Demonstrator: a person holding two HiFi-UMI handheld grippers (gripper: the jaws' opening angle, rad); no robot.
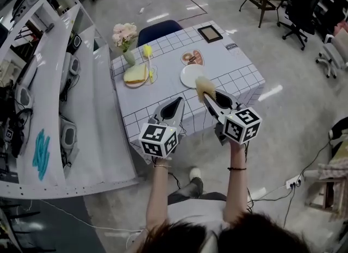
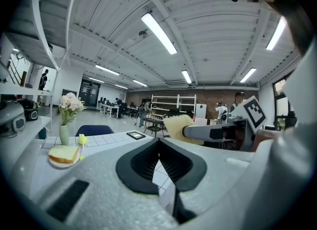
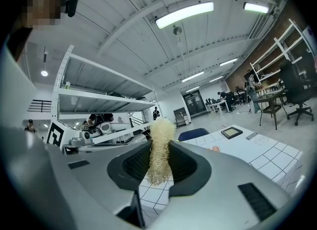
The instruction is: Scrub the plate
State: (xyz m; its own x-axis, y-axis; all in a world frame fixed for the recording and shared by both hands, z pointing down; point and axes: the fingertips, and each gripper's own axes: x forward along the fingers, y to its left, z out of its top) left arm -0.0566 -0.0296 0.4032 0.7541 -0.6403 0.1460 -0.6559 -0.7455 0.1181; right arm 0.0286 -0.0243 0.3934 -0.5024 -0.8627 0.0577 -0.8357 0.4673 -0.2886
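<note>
The white plate [image 1: 190, 75] lies on the checked table [image 1: 239, 78], near its front edge. My right gripper [image 1: 210, 97] is held above and in front of the plate, shut on a pale yellow fibrous scrub pad [image 1: 205, 87]. In the right gripper view the scrub pad [image 3: 159, 147] stands upright, pinched between the jaws. My left gripper [image 1: 179, 102] hovers beside the right one, shut with nothing in it. In the left gripper view its jaws meet at the tips, and the scrub pad [image 2: 177, 124] shows to the right.
On the table stand a plate with bread [image 1: 136, 75], a yellow brush [image 1: 148, 52], a flower vase [image 1: 126, 38], a small dish of food [image 1: 192, 57] and a black frame [image 1: 210, 33]. A blue chair [image 1: 159, 29] is behind it. White shelving [image 1: 60, 99] runs along the left.
</note>
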